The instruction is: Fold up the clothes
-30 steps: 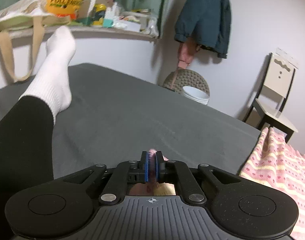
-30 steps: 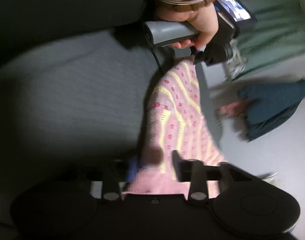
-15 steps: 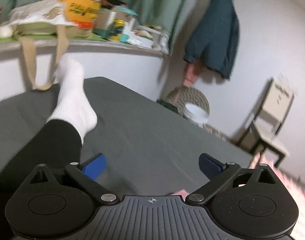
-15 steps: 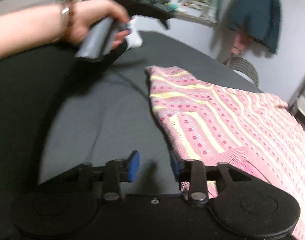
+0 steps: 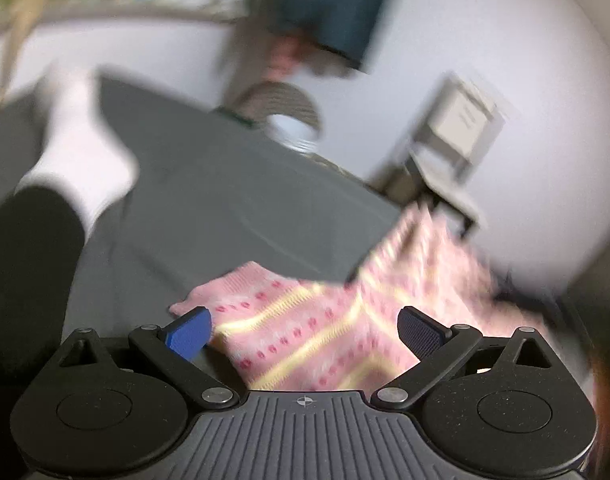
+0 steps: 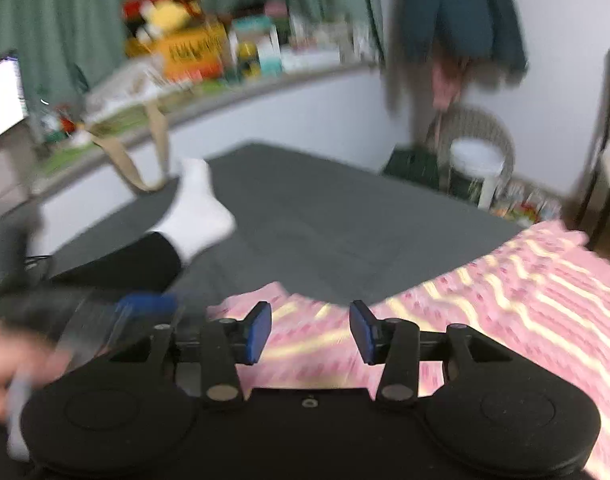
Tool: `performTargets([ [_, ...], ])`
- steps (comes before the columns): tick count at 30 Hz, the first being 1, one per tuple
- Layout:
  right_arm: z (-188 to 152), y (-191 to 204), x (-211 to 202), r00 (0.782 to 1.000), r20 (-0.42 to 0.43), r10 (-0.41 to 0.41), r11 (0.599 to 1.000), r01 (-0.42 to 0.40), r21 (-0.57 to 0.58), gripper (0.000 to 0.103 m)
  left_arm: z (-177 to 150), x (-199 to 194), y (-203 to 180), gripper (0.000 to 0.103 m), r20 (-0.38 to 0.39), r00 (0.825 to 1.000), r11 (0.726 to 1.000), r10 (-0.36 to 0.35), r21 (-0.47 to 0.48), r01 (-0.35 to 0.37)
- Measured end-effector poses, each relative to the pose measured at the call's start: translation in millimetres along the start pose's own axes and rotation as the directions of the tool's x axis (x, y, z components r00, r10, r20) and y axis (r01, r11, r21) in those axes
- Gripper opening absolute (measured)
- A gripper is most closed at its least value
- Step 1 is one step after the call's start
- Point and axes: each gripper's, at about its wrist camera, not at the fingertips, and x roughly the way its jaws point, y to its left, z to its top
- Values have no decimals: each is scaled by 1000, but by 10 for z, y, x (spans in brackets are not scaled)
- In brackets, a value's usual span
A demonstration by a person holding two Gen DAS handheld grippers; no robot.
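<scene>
one pink patterned garment (image 5: 305, 344) is spread on the grey bed (image 5: 225, 200); left gripper (image 5: 305, 330) and right gripper (image 6: 311, 332) are held wide above it, apparently gripping nothing.

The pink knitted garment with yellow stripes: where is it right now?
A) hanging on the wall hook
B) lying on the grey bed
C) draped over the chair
B: the pink knitted garment lies spread on the grey bed, with both grippers open above it.
</scene>
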Motion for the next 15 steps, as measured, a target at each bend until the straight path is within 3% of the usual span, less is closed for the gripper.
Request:
performTargets([
  [2,234,-119,520,996,-84,15,998,-19,-52,35,-121,67,-202,100,12,997,984,70,165,-71],
  [3,319,-138,773,991,-129,28,995,-41,-96,33,-162,100,-258,100,23,997,976,75,203,-78],
  [8,483,-85,1523,942,-323,95,971,-159,-178,32,-181,144,-231,100,102,994,975,-35,222,12],
  [13,412,78,1792,880,-454,137,904,-298,-306,32,-265,337,-20,100,-3,998,986,-57,154,57],
  [15,383,146,1833,868,-477,137,883,-325,-338,32,-285,407,43,100,-44,998,991,-52,118,57],
])
